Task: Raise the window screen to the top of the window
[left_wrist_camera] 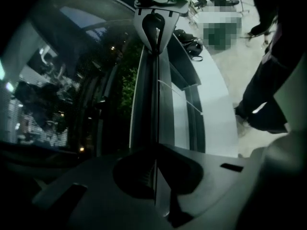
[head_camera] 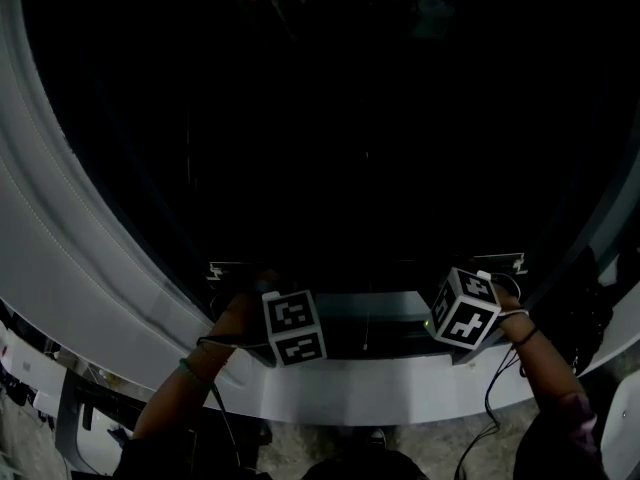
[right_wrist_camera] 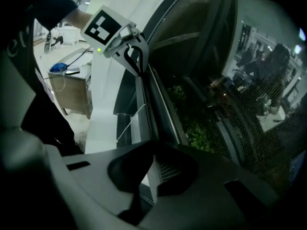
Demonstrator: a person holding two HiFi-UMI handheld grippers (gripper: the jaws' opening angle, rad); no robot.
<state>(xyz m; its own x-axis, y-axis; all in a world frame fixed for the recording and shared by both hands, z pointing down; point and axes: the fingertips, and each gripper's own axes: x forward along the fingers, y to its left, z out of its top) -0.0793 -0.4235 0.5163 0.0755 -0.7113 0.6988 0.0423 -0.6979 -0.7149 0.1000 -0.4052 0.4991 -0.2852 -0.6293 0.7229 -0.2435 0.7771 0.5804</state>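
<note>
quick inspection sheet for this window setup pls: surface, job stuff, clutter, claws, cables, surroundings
surface: white window sill, bare where visible
job's things: screen's bottom rail sits low, near the sill; mesh shows beside it
clutter: nothing seen
grippers: left claw shut on the bottom rail; right claw shut on it too, spaced apart along it
cables: thin cable hangs below the right wrist
surroundings: dark glass, plants outside, wooden desk in the room behind
</note>
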